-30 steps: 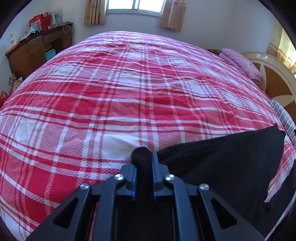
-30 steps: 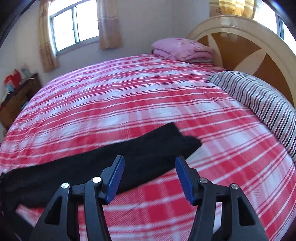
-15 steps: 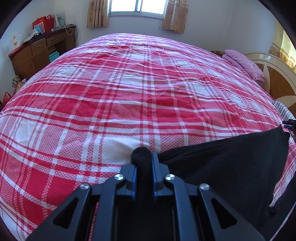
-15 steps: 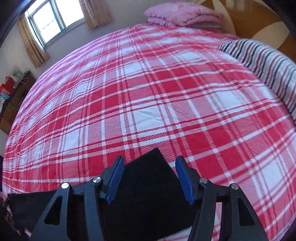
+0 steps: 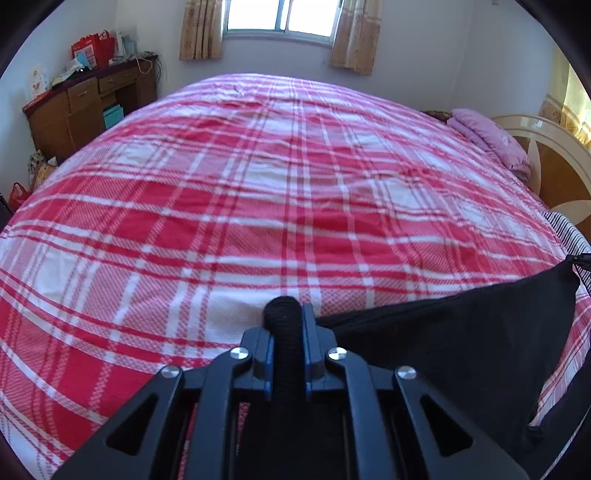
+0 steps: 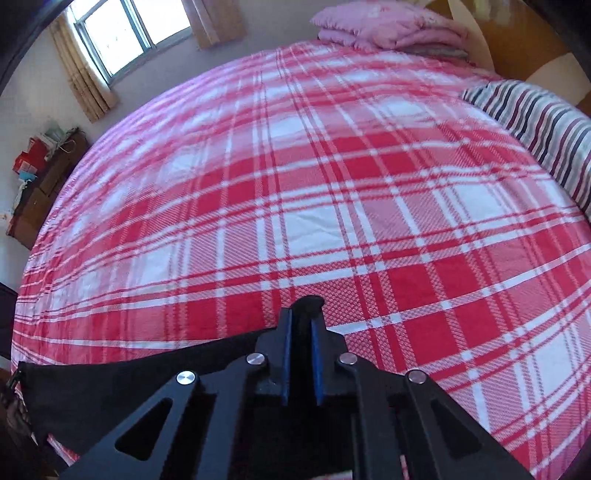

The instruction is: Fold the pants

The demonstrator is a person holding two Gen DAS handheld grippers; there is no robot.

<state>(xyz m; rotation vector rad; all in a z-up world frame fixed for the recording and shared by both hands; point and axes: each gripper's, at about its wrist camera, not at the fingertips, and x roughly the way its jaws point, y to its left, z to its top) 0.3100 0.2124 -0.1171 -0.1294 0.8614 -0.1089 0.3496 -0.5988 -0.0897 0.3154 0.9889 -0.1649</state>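
The black pants hang stretched above the near edge of the red-and-white plaid bed. My left gripper is shut on a bunched black edge of the pants, which sticks out between the blue pads. The cloth spreads from there to the right, up to a far corner. My right gripper is shut on another corner of the pants, with a bit of black cloth poking out at the tips. From there the cloth runs left along the bed's near edge.
A folded pink blanket and a striped pillow lie by the headboard on the right. A wooden dresser with clutter stands by the far left wall, under a curtained window.
My right gripper came down over the pants corner and closed on it; one second ago it was open. The left gripper kept its hold and rose slightly, pulling the cloth taut.
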